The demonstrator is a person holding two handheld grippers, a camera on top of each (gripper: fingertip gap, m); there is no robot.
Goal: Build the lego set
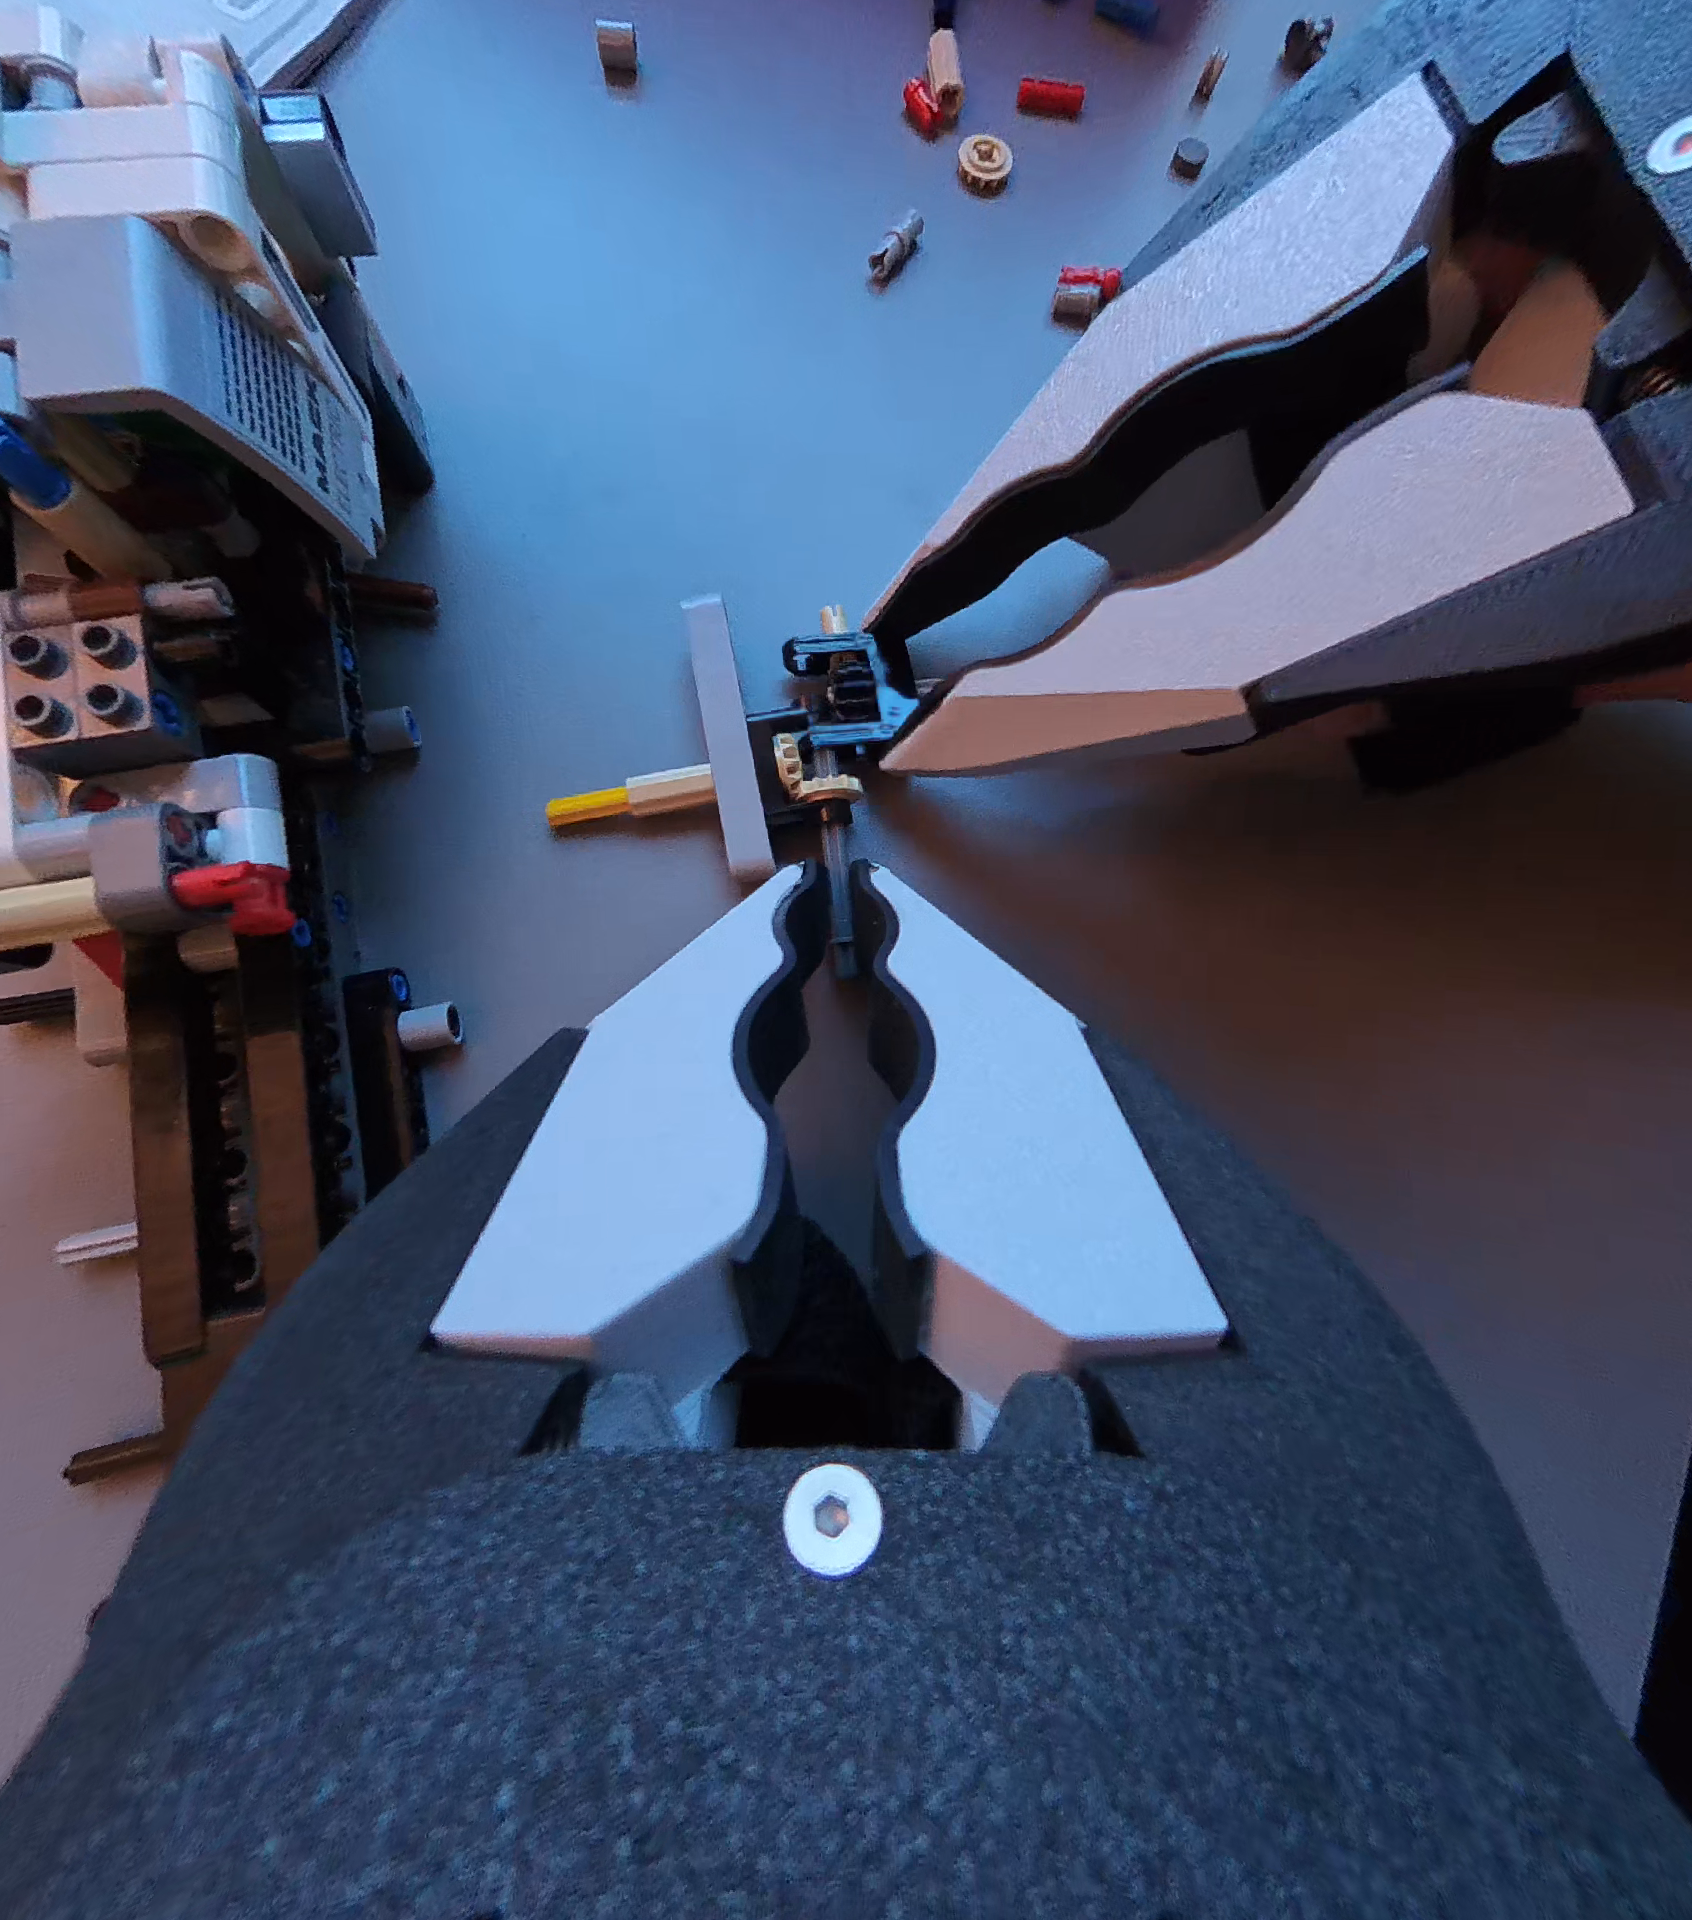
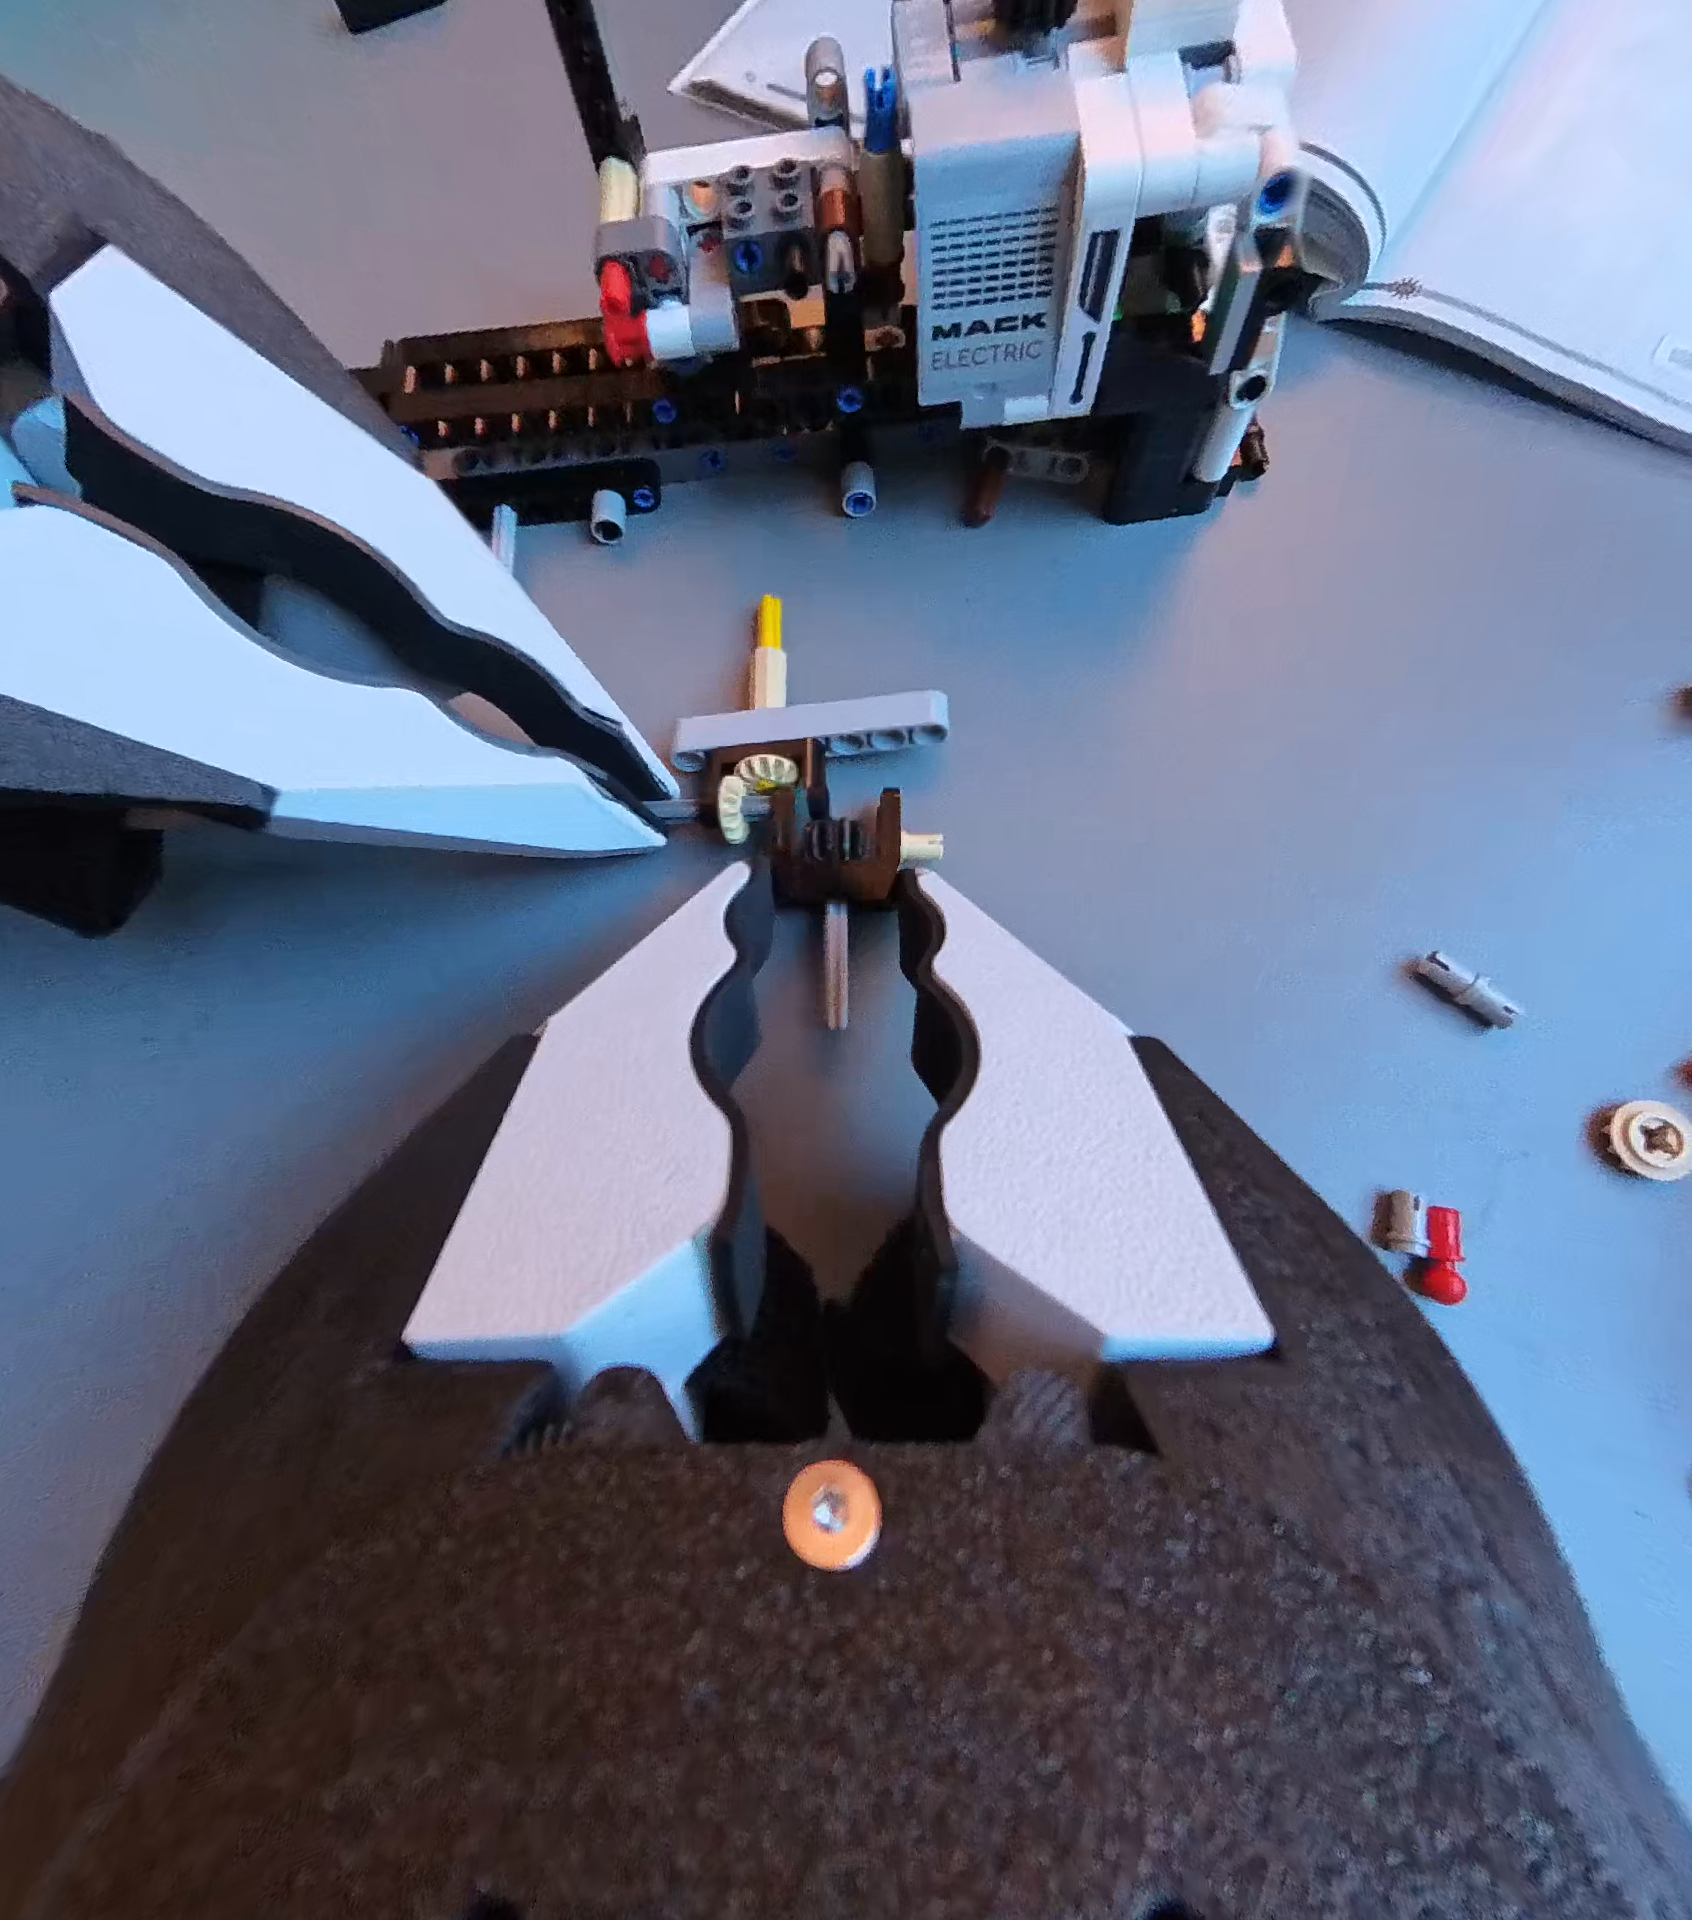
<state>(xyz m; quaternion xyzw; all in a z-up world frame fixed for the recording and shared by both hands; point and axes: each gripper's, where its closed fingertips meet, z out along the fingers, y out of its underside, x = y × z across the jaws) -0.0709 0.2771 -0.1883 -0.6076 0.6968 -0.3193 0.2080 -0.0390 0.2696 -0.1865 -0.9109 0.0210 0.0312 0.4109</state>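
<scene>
Small gear sub-assembly (image 2: pixel 811 800) lay on table (image 2: pixel 1237 831), between grippers. Right gripper (image 2: pixel 837 883) pinched its black frame (image 2: pixel 847 862). Left gripper (image 1: pixel 837 883) closed on dark axle (image 1: pixel 840 904), apparently gripping; axle ran along left fingers, crosswise to right's.

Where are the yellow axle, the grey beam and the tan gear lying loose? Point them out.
yellow axle (image 2: pixel 769 620), right wrist view, its free tip.
grey beam (image 2: pixel 883 717), right wrist view, its long face.
tan gear (image 2: pixel 1649 1141), right wrist view, its hub.
</scene>
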